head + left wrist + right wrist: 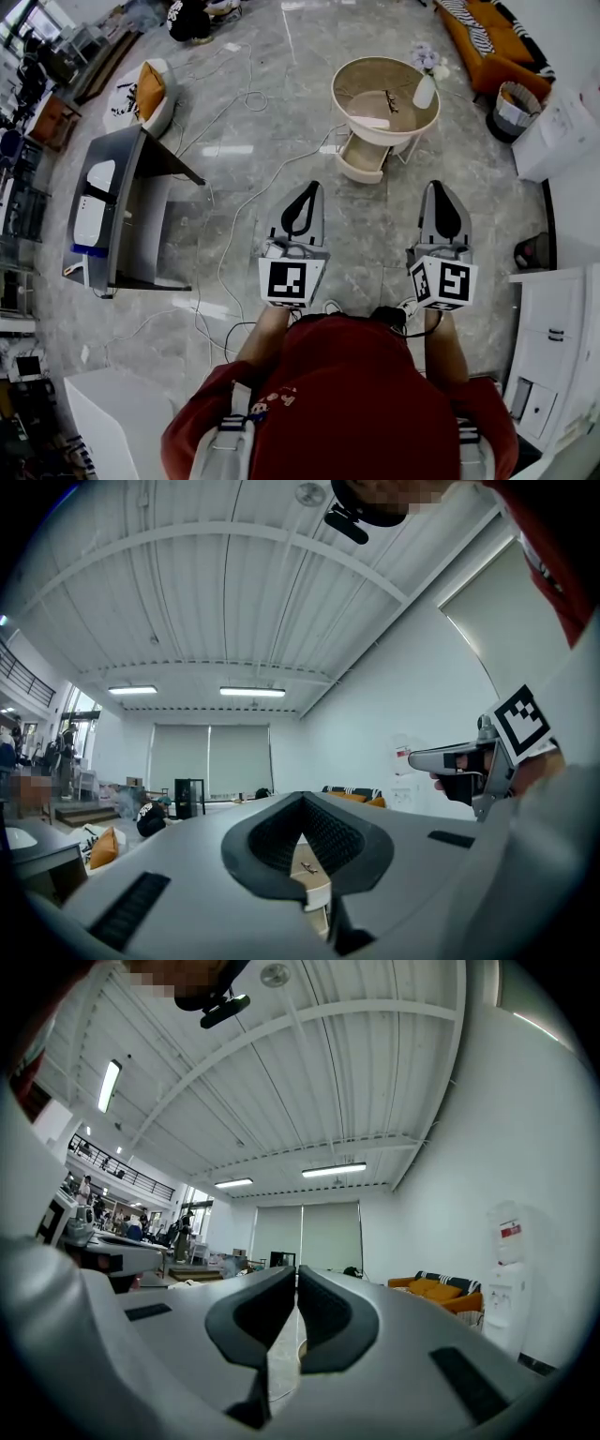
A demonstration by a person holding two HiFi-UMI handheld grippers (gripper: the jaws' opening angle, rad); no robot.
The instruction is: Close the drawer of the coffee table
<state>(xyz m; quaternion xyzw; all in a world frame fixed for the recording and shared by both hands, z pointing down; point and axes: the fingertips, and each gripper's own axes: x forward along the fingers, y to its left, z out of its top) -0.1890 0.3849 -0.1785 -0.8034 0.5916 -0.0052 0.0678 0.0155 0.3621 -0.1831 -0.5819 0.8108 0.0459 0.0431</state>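
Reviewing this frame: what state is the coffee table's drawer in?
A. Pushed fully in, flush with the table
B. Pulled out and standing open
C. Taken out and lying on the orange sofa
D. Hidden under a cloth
B: in the head view the drawer juts out from under the top of the round coffee table, and its open inside shows.

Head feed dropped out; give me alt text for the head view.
The drawer of the round coffee table stands open, facing the person. The left gripper and right gripper hover short of it, both shut and empty.
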